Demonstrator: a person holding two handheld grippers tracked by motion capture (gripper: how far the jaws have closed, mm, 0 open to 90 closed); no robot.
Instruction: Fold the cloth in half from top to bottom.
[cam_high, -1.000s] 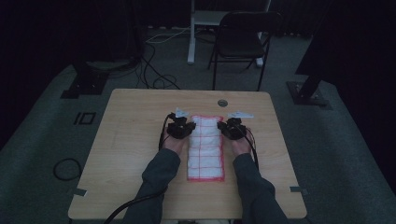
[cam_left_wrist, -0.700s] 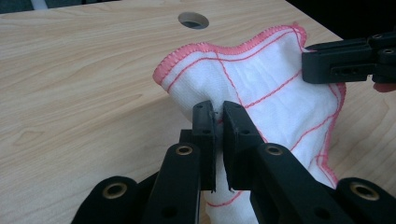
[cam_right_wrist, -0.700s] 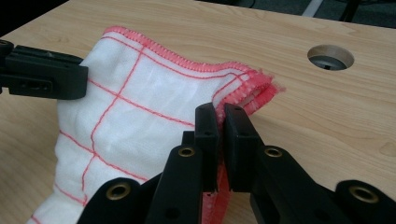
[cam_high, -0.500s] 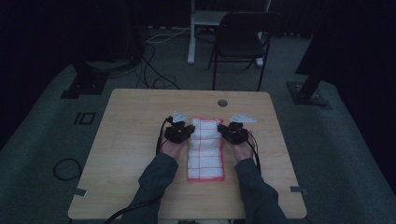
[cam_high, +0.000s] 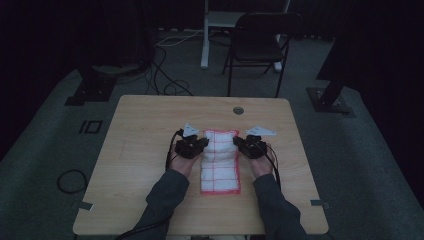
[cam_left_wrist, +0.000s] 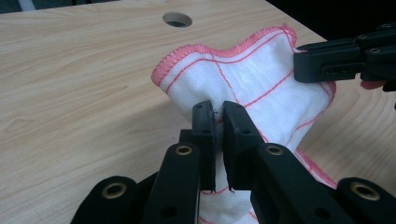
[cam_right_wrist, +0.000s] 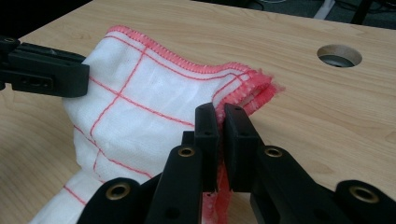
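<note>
A white cloth with red grid lines and a red hem (cam_high: 219, 162) lies lengthwise on the middle of the wooden table (cam_high: 145, 135). My left gripper (cam_high: 203, 143) is shut on the cloth's far left corner; in the left gripper view the pads (cam_left_wrist: 218, 114) pinch the fabric (cam_left_wrist: 243, 79), which stands lifted and wavy. My right gripper (cam_high: 236, 142) is shut on the far right corner, its jaws (cam_right_wrist: 221, 114) closed over the folded red hem (cam_right_wrist: 247, 91). Each gripper view shows the other gripper across the cloth: the right one (cam_left_wrist: 301, 63), the left one (cam_right_wrist: 81, 74).
A round cable hole (cam_high: 238, 110) is in the table beyond the cloth. A dark folding chair (cam_high: 260, 40) stands behind the table, stand bases (cam_high: 90, 90) at both sides, and a cable coil (cam_high: 71, 180) on the floor at left.
Both hands have drawn a little toward the person's side of the table, taking the cloth's far edge along. Both grips stay closed.
</note>
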